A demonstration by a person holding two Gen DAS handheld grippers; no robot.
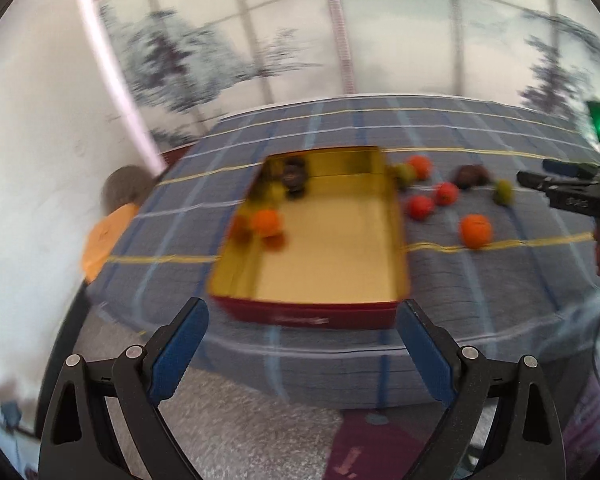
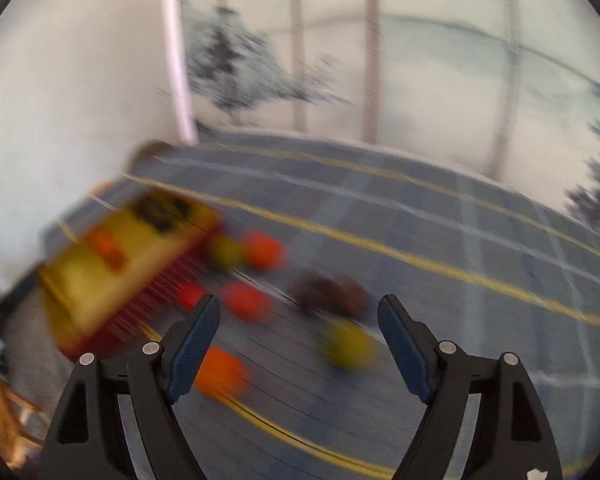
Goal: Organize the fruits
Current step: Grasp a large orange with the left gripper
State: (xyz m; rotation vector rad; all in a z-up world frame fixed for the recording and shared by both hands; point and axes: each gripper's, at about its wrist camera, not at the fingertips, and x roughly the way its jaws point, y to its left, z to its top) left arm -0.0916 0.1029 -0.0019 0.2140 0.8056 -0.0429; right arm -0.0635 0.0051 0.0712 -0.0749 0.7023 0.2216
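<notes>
A red tin box with a gold inside (image 1: 332, 264) stands on the blue plaid table. It holds an orange (image 1: 266, 222), a dark fruit (image 1: 294, 176) and a greenish one. Right of it lie loose fruits: an orange (image 1: 476, 231), red ones (image 1: 420, 207), a green one (image 1: 504, 192) and a dark one (image 1: 470, 176). My left gripper (image 1: 302, 318) is open and empty, off the table's near edge in front of the box. My right gripper (image 2: 300, 308) is open and empty above the loose fruits, with a green fruit (image 2: 348, 346) and a dark fruit (image 2: 332, 292) between its fingers; this view is blurred.
The right gripper's body (image 1: 572, 196) shows at the right edge of the left wrist view. A person in an orange shirt (image 1: 108, 232) sits at the table's left side. A white wall and a painted screen stand behind the table. Grey floor lies below the near edge.
</notes>
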